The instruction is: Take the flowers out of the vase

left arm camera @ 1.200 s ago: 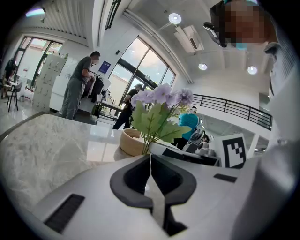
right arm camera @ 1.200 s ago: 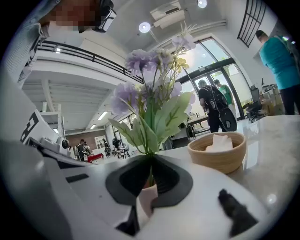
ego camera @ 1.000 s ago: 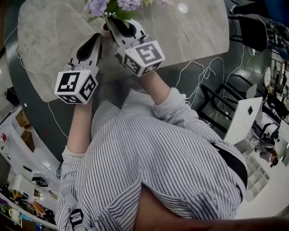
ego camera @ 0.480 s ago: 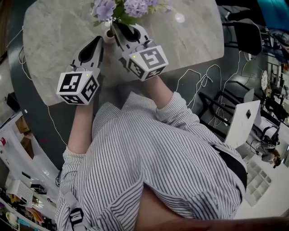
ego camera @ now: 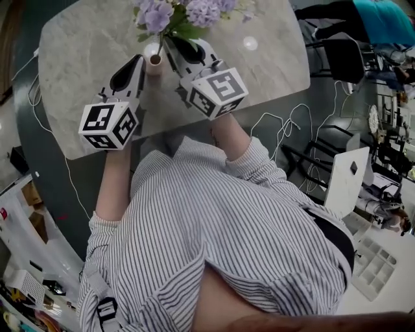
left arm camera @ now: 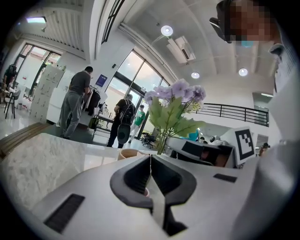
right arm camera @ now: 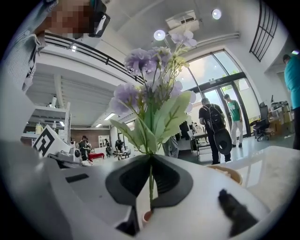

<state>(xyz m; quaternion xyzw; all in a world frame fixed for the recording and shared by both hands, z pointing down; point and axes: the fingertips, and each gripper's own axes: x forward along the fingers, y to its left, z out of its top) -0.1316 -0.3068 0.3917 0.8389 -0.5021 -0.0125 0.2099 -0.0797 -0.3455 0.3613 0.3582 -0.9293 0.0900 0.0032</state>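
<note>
A bunch of purple flowers (ego camera: 188, 11) with green leaves hangs over the marble table (ego camera: 78, 58), its thin stems pinched in my right gripper (ego camera: 168, 41), which is shut on them. In the right gripper view the flowers (right arm camera: 152, 93) rise straight up from the closed jaws (right arm camera: 151, 159). The small pale vase (ego camera: 154, 59) stands just below the stem ends, its dark mouth showing; I cannot tell whether the stems are clear of it. My left gripper (ego camera: 139, 61) sits beside the vase on its left, jaws together (left arm camera: 150, 158) with nothing seen between them. The vase rim (left arm camera: 127, 152) shows just past them.
A small white round object (ego camera: 249, 43) lies on the table to the right. Cables (ego camera: 285, 123) trail over the floor, with dark chairs (ego camera: 347, 55) and white furniture (ego camera: 347, 172) at the right. Several people stand far off in both gripper views.
Both grippers have risen. The right one has carried the flowers up with it, so the vase's mouth now shows below the stems.
</note>
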